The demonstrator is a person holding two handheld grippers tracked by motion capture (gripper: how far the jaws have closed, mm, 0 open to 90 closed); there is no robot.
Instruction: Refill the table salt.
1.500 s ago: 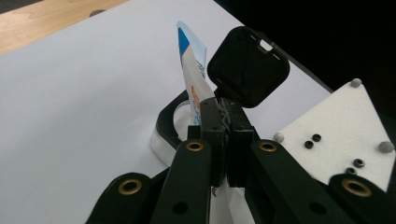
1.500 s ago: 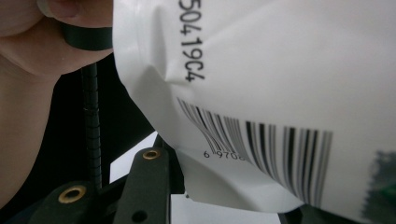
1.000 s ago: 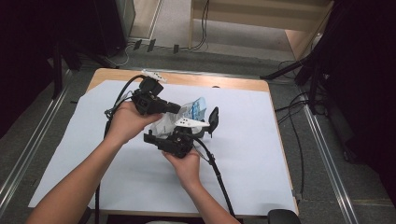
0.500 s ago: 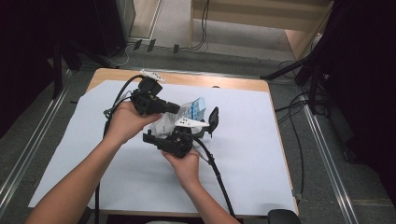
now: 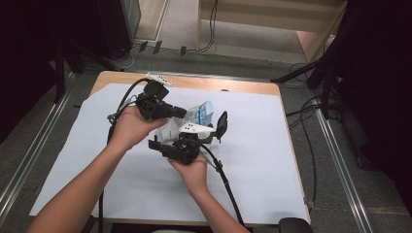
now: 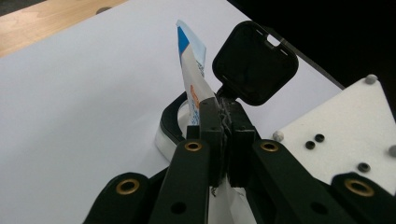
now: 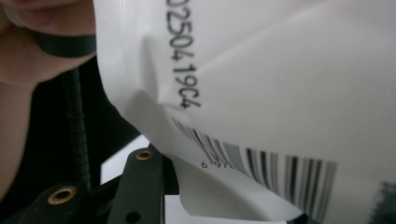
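1 white/blue plastic pouch (image 5: 194, 119) w/ barcode, centre of frame; 2 grippers: left gripper (image 5: 183, 112) upper left of centre, right gripper (image 5: 214, 133) just below; 2 hands; 1 white sheet (image 5: 262, 145) on 1 counter (image 5: 233, 86).

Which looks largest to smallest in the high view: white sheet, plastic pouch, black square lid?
1. white sheet
2. plastic pouch, partly hidden by the hand-held grippers
3. black square lid, seen edge-on, so its rank is unsure

pouch (image 5: 194, 116) between both claws, over sheet (image 5: 272, 145), seemingly lifted
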